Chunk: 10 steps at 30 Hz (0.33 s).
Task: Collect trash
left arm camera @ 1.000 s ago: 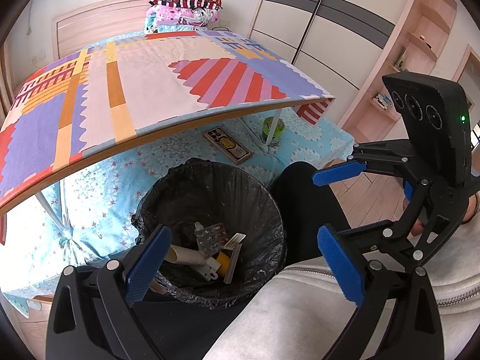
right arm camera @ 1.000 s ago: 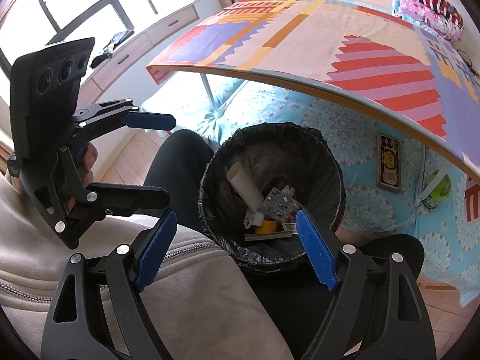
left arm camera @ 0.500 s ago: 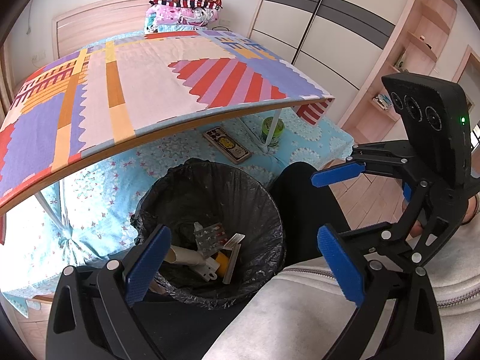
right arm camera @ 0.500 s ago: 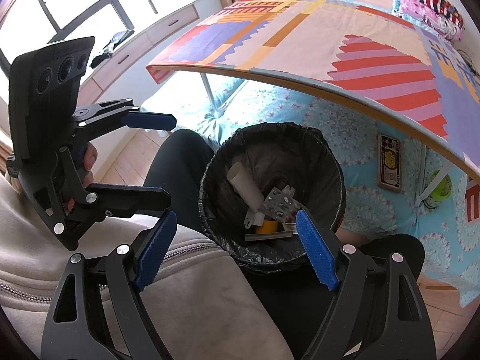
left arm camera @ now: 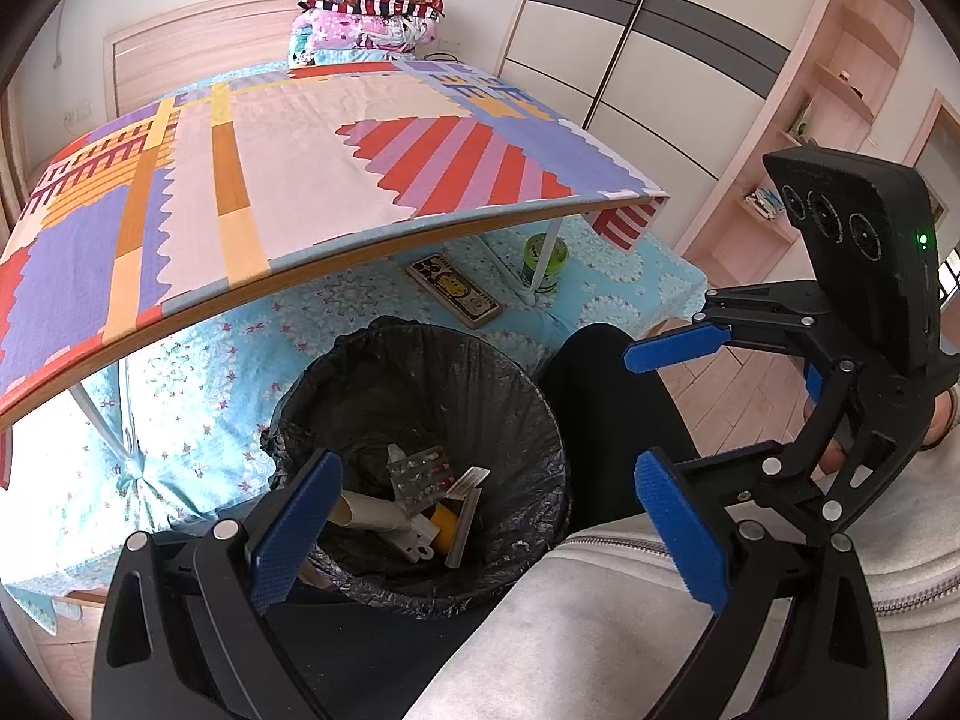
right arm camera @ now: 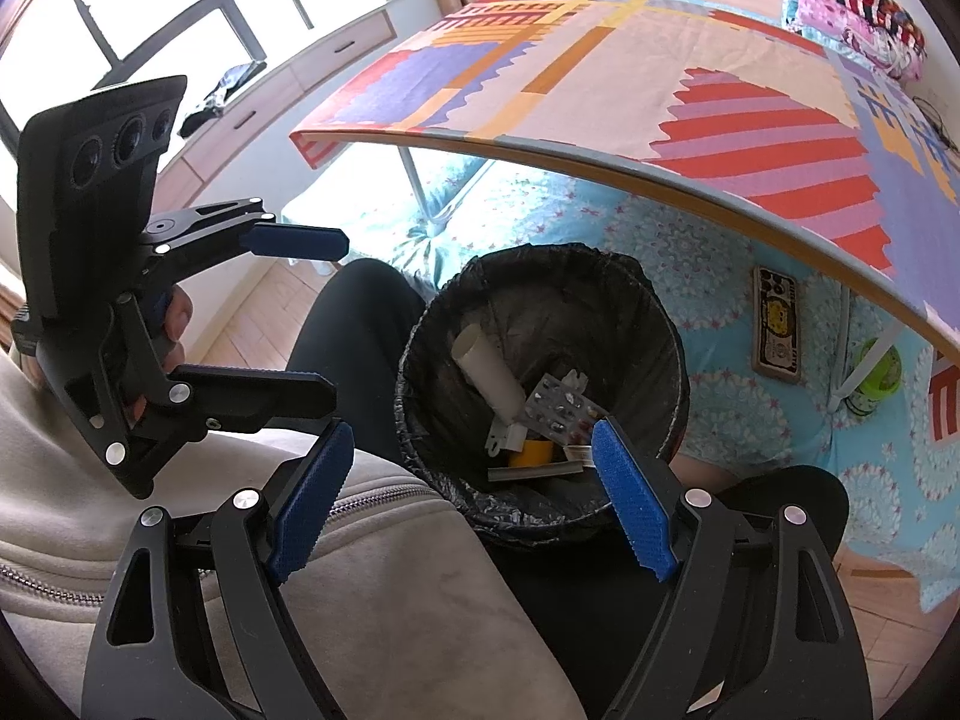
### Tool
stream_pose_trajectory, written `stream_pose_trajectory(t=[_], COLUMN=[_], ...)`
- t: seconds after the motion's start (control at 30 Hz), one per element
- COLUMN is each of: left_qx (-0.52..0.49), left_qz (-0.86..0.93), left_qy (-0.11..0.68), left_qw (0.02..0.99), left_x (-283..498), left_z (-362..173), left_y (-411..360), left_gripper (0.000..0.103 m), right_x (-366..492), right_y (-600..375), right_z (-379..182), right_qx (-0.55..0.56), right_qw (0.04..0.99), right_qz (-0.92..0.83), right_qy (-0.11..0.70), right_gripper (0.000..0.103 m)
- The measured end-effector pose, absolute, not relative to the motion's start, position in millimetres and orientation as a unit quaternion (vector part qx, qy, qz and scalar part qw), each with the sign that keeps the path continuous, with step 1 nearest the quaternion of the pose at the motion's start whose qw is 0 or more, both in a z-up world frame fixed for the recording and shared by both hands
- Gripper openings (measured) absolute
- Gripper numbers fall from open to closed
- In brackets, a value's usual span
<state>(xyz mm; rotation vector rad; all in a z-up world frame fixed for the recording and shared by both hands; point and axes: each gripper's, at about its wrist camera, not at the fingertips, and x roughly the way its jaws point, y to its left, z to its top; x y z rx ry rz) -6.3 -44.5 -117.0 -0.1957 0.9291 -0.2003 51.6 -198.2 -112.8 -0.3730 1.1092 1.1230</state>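
**Both grippers held spread and empty above a lined bin that already holds the trash**

The bin (left arm camera: 420, 456), lined with a black bag, is seen between a seated person's dark trouser legs, in front of a folding table (left arm camera: 288, 180) covered with a patterned cloth. The trash is found at the bottom of the bin: a cardboard tube (right arm camera: 489, 375), a blister pack (right arm camera: 555, 405), a yellow piece (right arm camera: 534, 450) and a flat grey strip (right arm camera: 534, 471). The tube's long axis is seen to run from the far left wall of the bin down toward its centre in the right wrist view.

The left gripper (left arm camera: 486, 534) is shown with its jaws spread wide and nothing between them; the right gripper (right arm camera: 474, 504) is likewise spread and empty. Each is angled downward toward the bin, which lies ahead of and below both tools, slightly left of centre for the left gripper and slightly right of centre for the right. Neither is judged clearly nearer.

No loose trash is visible on the tabletop. A phone (left arm camera: 456, 291) and a green jar (left arm camera: 543, 255) are seen on the blue bedspread (left arm camera: 198, 420) beyond the bin, under the table; whether either counts as trash cannot be told. The collection is judged to be largely complete.
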Motion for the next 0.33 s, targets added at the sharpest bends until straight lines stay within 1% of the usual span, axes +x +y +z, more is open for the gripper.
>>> stream_pose_trajectory(t=[0.33], left_qx=[-0.092], left_qz=[-0.092], left_qy=[0.448], left_qw=[0.885], left_x=[-6.2], left_z=[-116.7], left_y=[-43.6], left_gripper=[0.095], right_x=[51.7], right_y=[-198.6], right_z=[-112.8], right_qx=[-0.167], right_qw=[0.689], right_qz=[0.502], right_qy=[0.495], right_gripper=[0.082])
